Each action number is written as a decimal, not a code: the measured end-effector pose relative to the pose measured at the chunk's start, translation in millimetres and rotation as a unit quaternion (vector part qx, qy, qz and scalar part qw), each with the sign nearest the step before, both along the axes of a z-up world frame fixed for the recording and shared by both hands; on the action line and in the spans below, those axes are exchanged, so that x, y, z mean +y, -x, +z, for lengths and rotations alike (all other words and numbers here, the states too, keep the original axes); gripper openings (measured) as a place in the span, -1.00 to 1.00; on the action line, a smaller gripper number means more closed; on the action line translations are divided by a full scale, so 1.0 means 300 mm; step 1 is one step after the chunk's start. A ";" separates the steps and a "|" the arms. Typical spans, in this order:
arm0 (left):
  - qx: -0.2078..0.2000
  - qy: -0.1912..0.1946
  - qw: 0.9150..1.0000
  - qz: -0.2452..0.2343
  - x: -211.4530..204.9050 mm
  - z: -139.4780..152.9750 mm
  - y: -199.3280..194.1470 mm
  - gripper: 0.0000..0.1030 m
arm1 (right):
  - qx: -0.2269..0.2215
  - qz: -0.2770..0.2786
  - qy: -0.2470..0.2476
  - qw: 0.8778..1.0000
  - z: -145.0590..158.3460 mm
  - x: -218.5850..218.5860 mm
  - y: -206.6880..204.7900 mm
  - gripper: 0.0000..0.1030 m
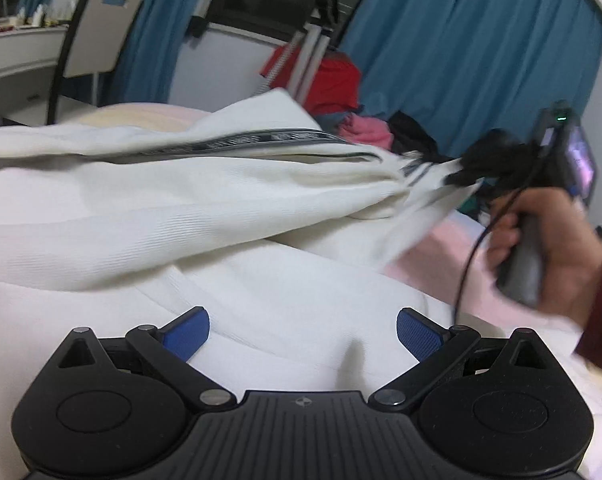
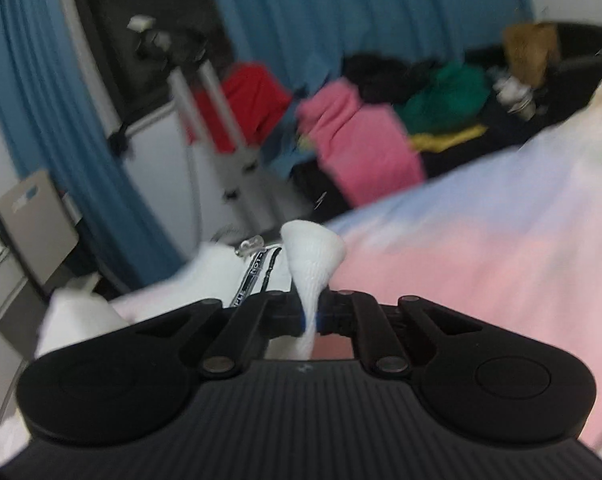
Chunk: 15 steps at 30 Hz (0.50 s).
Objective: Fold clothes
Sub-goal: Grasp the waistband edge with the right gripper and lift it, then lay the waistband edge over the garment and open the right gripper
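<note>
Pink bedsheet (image 2: 481, 264) covers the bed, with a white garment (image 1: 189, 216) bearing a dark printed stripe spread over it and partly lifted. Left gripper (image 1: 303, 334) sits over the cloth, blue pads spread apart, holding nothing. Right gripper (image 2: 311, 314) is clamped on a bunched edge of the white garment.

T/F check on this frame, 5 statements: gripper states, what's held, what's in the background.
1. The right gripper is shut on the white garment. True.
2. The left gripper is shut on the garment. False: its blue fingers stand apart over the cloth, gripping nothing.
3. The garment has a dark printed stripe. True.
4. The curtains are red. False: they are blue; a red item sits by the tripod.
5. The garment lies on bare wooden boards. False: it lies on a pink sheet.
</note>
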<state>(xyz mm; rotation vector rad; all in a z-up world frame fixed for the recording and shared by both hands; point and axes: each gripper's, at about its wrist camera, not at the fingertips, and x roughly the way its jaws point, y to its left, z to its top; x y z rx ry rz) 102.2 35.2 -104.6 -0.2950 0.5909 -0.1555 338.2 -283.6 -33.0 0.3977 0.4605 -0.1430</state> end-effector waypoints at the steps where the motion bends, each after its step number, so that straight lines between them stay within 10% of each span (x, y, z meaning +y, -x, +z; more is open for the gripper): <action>1: -0.004 -0.006 1.000 -0.005 -0.012 0.005 0.007 0.96 | -0.004 -0.016 0.009 1.000 0.032 -0.057 0.017 -0.86; 10: -0.031 -0.031 0.998 -0.041 -0.083 0.027 0.037 0.96 | 0.022 -0.149 0.036 0.988 0.259 -0.598 0.065 -0.86; 15: -0.030 -0.038 0.998 -0.050 -0.104 0.015 0.018 0.96 | -0.036 -0.165 0.023 0.985 0.277 -0.727 0.144 -0.87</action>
